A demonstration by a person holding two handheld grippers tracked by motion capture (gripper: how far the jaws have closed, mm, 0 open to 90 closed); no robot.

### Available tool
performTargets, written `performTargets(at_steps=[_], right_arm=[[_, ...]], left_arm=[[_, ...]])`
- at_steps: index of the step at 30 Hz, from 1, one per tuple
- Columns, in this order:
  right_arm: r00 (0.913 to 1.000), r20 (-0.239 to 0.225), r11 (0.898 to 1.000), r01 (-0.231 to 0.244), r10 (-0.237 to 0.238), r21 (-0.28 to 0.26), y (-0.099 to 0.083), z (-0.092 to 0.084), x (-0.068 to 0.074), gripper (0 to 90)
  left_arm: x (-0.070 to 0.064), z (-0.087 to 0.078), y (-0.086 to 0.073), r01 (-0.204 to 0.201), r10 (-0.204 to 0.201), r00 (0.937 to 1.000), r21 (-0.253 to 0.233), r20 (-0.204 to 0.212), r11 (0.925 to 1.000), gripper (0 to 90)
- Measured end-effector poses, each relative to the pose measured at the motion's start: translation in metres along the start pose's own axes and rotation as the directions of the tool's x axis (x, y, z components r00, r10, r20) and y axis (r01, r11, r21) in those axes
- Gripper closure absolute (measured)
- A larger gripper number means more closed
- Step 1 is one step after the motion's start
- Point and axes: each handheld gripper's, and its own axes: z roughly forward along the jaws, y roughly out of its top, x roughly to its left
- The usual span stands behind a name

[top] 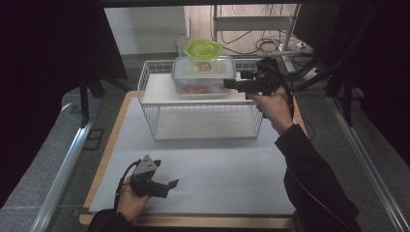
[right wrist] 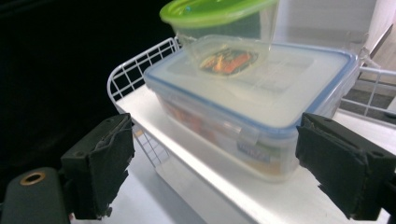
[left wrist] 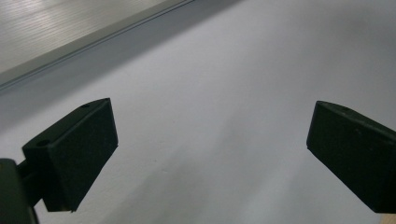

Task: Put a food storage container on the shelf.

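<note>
Right claw (top: pixel 227 83) open beside clear box (top: pixel 204 75) atop wire basket (top: pixel 200 121), green-lidded tub (top: pixel 203 49) stacked above; left claw (top: pixel 171 184) low over white bench (top: pixel 203 169).

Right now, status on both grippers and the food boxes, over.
Left gripper open, low over the mat. Right gripper open beside the blue-rimmed box. Green-lidded tub stacked on top. Approach unobstructed.

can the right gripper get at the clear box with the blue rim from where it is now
Probably yes. The right gripper stands open beside the clear box on top of the wire rack, with nothing between them. The green-lidded tub sits on the box, above the jaws.
</note>
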Motion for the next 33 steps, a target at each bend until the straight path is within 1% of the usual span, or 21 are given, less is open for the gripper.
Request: performTargets(at_steps=[6, 11, 19, 26, 29, 33], right_arm=[[0.9991, 0.007, 0.999, 0.042, -0.042, 0.01, -0.017, -0.005, 0.008, 9.6], [0.9958, 0.018, 0.996, 0.089, -0.09, 0.019, -0.034, -0.007, 0.013, 8.5], [0.9865, 0.039, 0.986, 0.157, -0.159, 0.048, -0.061, -0.01, 0.017, 6.6], [0.9856, 0.03, 0.984, 0.165, -0.167, 0.061, -0.092, -0.015, 0.013, 4.4], [0.9845, 0.036, 0.983, 0.169, -0.172, 0.07, -0.104, -0.015, 0.01, 3.2], [0.9856, 0.037, 0.985, 0.163, -0.165, 0.053, -0.119, -0.018, 0.007, 3.1]], left_arm=[[-0.001, 0.0, 0.0, -0.004, 0.004, 1.0, -0.011, 0.006, 0.9999, 1.8], [-0.001, 0.0, 0.0, -0.008, 0.008, 0.9999, -0.017, 0.01, 0.9998, 1.7], [-0.001, 0.001, -0.001, -0.02, 0.02, 0.9998, -0.009, 0.001, 0.9998, 1.6], [-0.001, 0.0, -0.001, -0.033, 0.033, 0.9995, -0.015, -0.002, 0.9994, 1.3], [-0.001, 0.001, -0.001, -0.035, 0.035, 0.9994, -0.011, -0.006, 0.9993, 1.2], [-0.002, 0.001, -0.001, -0.04, 0.04, 0.9992, -0.007, -0.008, 0.9992, 1.0]])
